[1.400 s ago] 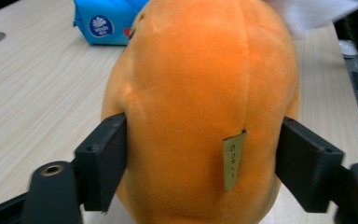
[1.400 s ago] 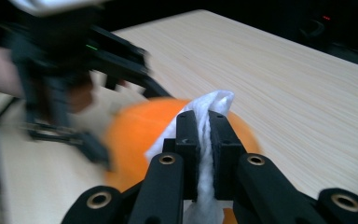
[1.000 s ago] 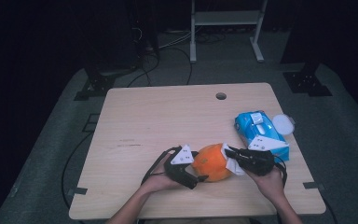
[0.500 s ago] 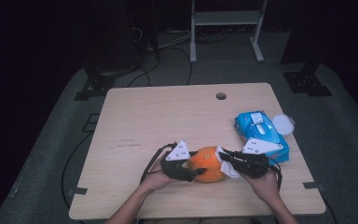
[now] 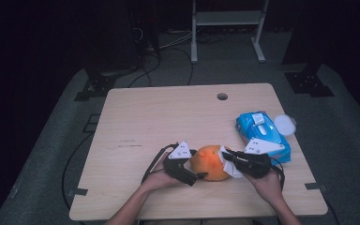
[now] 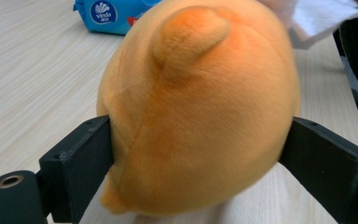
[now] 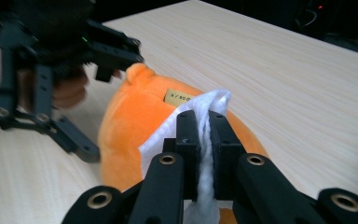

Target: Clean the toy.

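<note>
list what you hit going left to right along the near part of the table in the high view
left gripper → orange plush toy → white wipe → right gripper → blue wipes pack → white lid

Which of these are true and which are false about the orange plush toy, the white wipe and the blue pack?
1. The left gripper has its jaws on both sides of the orange plush toy. True.
2. The right gripper is clamped on a white wipe. True.
3. The blue wipes pack lies on the table's left side. False: it lies near the right edge of the table.
4. The wipe is pressed against the blue pack. False: it rests on the plush toy.
5. The plush toy is green. False: it is orange.
</note>
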{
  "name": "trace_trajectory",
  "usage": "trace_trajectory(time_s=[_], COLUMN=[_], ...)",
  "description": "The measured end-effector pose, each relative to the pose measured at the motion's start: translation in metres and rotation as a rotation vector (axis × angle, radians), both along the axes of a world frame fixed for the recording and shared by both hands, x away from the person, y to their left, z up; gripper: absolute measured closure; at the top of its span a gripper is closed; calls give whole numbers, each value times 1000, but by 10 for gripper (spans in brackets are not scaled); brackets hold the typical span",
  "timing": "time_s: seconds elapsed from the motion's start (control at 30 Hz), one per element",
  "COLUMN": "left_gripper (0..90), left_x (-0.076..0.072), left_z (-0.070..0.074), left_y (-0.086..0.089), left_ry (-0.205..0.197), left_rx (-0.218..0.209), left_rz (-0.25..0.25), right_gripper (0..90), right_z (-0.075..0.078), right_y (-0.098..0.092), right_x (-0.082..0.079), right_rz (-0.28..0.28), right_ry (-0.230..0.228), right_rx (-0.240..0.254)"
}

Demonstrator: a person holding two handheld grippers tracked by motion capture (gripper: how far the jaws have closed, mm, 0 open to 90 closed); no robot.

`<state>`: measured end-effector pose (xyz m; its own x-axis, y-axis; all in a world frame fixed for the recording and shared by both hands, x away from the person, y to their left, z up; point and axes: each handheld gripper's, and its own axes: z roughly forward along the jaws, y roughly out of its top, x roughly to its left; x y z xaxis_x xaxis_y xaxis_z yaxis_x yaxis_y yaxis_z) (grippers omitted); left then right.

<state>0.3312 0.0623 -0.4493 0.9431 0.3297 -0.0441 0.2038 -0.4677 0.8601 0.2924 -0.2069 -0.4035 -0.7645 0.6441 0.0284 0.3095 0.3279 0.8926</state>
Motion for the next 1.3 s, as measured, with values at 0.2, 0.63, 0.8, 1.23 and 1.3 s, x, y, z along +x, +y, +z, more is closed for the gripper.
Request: trace_trajectory(time_s=[0.2,0.63,0.8,1.23,1.3], left_gripper=[319,259,86,47,122], left_x=[-10,-18,-7,-6,-7], left_z=[13,23,15,-1,2], left_y=[-1,-6,-6,-23,-23], left_ry=[-69,-77,-7,41,39], left_rx=[-14,9,-33,20,20], left_rz=[9,-24,16,-7,-6], right_gripper=[834,836,836,835,834], right_z=[-1,10,6,2,2], right_y=[-4,10,-1,-19,-17], right_x=[4,-7,-5,4,3], right_rz=[-11,60,44,-20,-11], right_ry=[12,-35,3,20,17], right_rx=[28,12,34,71,69])
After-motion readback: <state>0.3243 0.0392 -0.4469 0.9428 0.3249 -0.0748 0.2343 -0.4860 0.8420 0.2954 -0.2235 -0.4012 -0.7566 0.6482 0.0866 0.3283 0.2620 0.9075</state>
